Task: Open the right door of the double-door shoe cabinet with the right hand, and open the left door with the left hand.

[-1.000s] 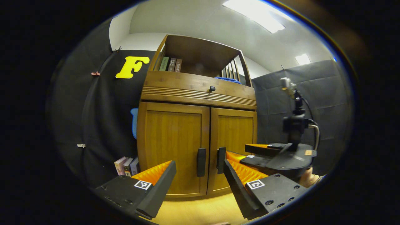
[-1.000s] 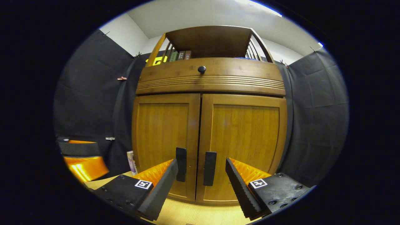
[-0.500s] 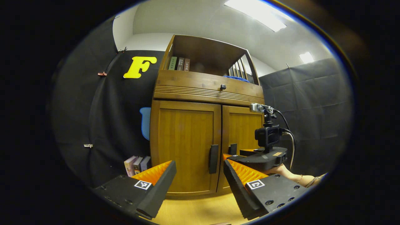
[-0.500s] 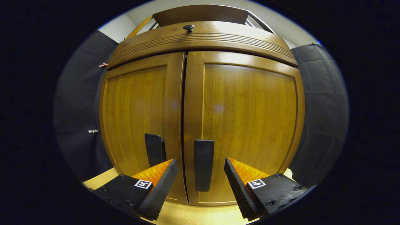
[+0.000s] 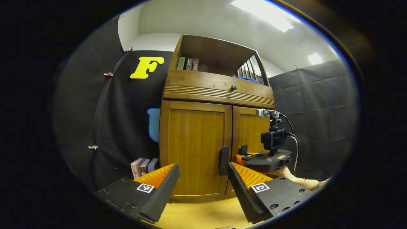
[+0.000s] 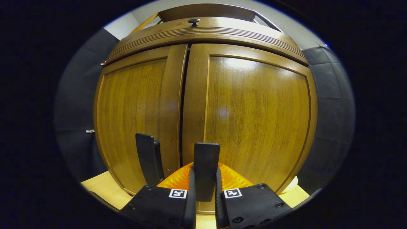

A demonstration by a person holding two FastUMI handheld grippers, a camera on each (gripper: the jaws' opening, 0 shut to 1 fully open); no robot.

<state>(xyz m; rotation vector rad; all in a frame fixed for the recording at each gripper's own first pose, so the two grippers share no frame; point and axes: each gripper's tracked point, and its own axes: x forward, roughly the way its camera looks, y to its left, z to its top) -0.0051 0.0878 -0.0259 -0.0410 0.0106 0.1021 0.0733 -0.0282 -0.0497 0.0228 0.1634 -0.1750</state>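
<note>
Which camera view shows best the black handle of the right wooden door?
The right gripper view shows it best: the black handle of the right wooden door stands close and centred, with the right gripper shut on it. In the left gripper view the same handle is small and far off, partly hidden behind that gripper.

The shoe cabinet (image 5: 203,92) is warm brown wood and stands upright on a pale wooden floor. Its left door (image 5: 194,149) and right door (image 6: 257,121) are both closed, meeting at a narrow dark seam. Each carries a flat black upright handle beside that seam: the left handle (image 6: 147,160) is free, while the right handle (image 6: 206,168) is pinched between two black fingers.
</note>
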